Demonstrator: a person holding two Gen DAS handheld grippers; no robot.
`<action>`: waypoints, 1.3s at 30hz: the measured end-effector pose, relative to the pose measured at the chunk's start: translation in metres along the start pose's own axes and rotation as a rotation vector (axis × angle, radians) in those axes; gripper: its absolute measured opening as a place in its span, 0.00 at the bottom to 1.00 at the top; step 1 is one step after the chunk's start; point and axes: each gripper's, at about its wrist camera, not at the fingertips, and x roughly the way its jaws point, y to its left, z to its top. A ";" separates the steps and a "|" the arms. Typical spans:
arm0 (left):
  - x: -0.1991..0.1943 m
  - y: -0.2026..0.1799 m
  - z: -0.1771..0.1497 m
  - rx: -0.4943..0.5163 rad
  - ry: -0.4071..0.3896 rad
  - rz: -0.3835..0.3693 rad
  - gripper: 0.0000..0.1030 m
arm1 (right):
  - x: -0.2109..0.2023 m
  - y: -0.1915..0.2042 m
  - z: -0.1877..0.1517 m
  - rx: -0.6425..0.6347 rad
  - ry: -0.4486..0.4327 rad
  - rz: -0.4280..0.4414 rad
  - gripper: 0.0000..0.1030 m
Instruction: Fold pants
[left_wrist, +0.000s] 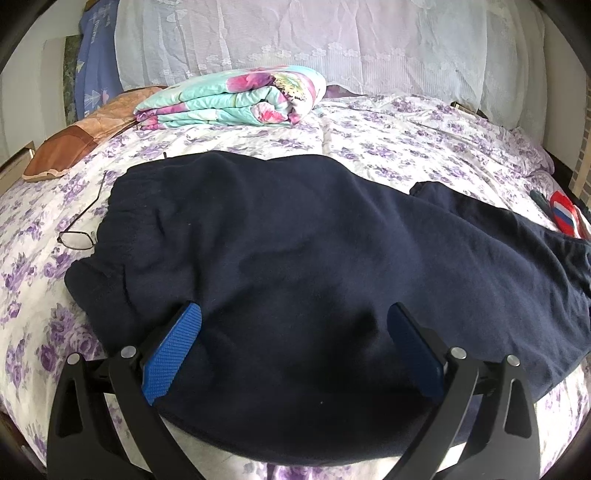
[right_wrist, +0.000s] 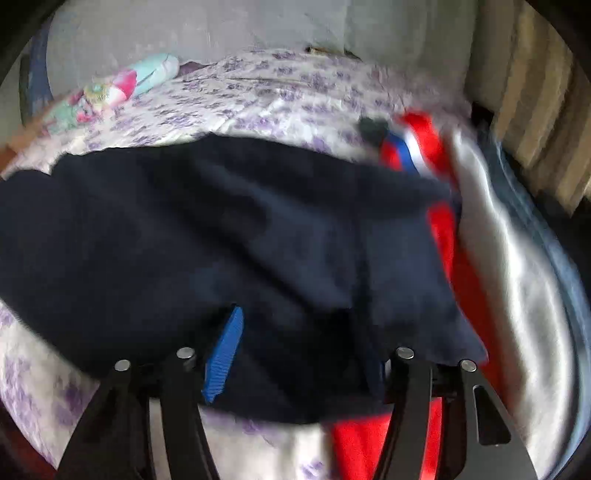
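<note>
Navy blue pants lie spread across the bed, waistband to the left and legs running off to the right. My left gripper is open just above the near part of the pants, and the blue pads touch no cloth. The right wrist view is blurred. There the pants fill the middle, and my right gripper is over their near edge with its jaws wide apart. Its left pad shows clearly, while a dark fold of cloth hides the right one.
The bed has a purple-flowered sheet. Eyeglasses lie just left of the waistband. A folded floral quilt and a brown pillow sit at the back left. Red, white and blue clothes lie to the right of the pants.
</note>
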 end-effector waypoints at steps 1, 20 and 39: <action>-0.001 0.000 -0.001 -0.002 -0.004 -0.001 0.95 | -0.010 0.010 0.011 -0.028 -0.049 0.067 0.54; -0.009 0.010 -0.006 -0.043 -0.040 -0.067 0.95 | 0.087 0.273 0.167 -0.365 -0.023 0.517 0.04; -0.019 0.018 0.028 -0.018 -0.021 0.254 0.95 | 0.109 0.280 0.163 -0.318 0.003 0.597 0.15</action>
